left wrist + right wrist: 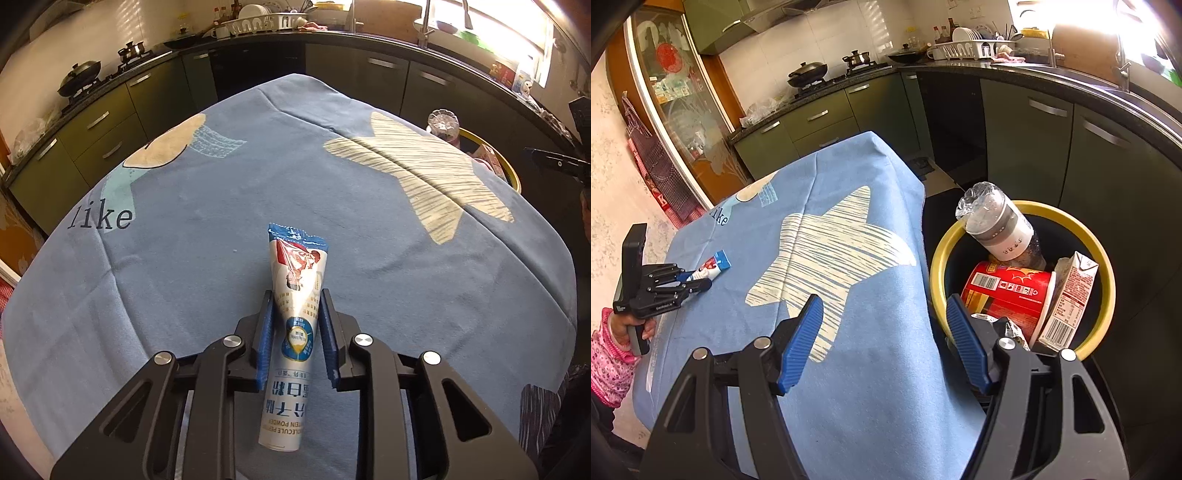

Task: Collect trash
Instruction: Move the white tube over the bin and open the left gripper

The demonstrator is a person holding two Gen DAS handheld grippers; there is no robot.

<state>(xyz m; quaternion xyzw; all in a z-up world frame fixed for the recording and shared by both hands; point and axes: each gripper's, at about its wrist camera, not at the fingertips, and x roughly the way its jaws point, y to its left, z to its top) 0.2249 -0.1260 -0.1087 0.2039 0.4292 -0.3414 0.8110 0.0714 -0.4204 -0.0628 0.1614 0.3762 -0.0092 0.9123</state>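
Note:
A white and blue toothpaste tube (295,314) lies on the blue tablecloth (184,258), crimped end pointing away. My left gripper (296,299) has its blue pads on both sides of the tube, closed against it. In the right wrist view the left gripper (696,280) holds the tube (711,268) at the table's left edge. My right gripper (884,310) is open and empty, hovering over the table's right edge beside the yellow-rimmed trash bin (938,251).
The bin holds a plastic bottle (997,225), a red paper cup (1008,295) and a carton (1067,302). The bin (511,173) shows at the table's far right in the left view. Dark kitchen cabinets (1027,140) and counter surround the table.

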